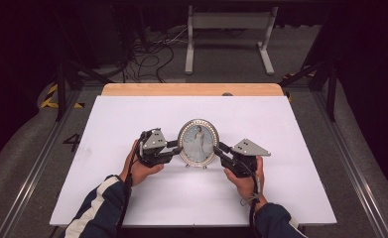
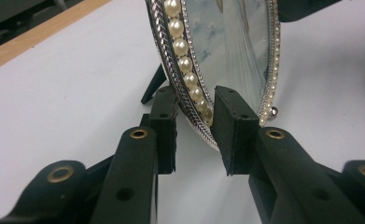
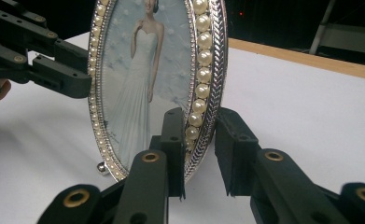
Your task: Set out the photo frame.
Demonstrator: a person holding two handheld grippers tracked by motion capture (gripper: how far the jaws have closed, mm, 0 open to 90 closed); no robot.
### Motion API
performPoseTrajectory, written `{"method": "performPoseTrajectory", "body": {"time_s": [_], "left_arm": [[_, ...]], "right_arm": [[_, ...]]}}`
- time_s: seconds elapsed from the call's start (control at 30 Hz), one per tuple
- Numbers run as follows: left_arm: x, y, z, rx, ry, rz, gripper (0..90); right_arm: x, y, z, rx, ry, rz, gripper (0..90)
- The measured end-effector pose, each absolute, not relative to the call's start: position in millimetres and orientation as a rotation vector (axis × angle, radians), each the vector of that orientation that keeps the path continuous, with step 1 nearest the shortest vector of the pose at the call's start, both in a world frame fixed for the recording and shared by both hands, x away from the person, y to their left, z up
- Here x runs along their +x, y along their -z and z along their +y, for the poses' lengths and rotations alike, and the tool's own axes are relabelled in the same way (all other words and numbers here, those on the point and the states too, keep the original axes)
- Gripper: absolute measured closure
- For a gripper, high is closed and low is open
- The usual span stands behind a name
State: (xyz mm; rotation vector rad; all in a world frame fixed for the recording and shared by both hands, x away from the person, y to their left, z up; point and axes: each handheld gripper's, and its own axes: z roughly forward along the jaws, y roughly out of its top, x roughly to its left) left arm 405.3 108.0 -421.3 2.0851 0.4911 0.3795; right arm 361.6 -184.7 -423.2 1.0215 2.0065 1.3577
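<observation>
An oval photo frame (image 1: 198, 143) with a pearl and silver rim stands upright at the middle of the white table (image 1: 132, 198). It holds a picture of a figure in a long pale dress. My left gripper (image 1: 178, 148) comes in from the frame's left. Its two pads straddle the lower rim (image 2: 196, 100), one behind and one in front, and they sit against it. From the right, my right gripper (image 1: 220, 148) clamps the opposite lower rim (image 3: 203, 93) the same way. The frame's black back leg (image 2: 152, 86) rests on the table.
A wooden strip (image 1: 191, 89) runs along the table's far edge. Beyond it lie floor cables (image 1: 152, 54) and a white metal stand (image 1: 228, 22). The person's hands and striped sleeves come in from the near edge. White tabletop lies all around the frame.
</observation>
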Motion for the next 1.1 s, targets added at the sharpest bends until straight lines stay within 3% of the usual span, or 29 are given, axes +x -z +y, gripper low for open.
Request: {"method": "performPoseTrajectory", "body": {"time_s": [0.57,1.1], "left_arm": [[400.8,423.4,108.3,2.106,-0.416,0.499,70.9],[398.9,424.9,105.5,2.122,-0.432,0.495,64.0]], "right_arm": [[362.2,425.2,-181.3,1.023,-1.358,2.024,73.3],[360.3,423.9,-181.7,0.977,-1.307,2.057,72.4]]}}
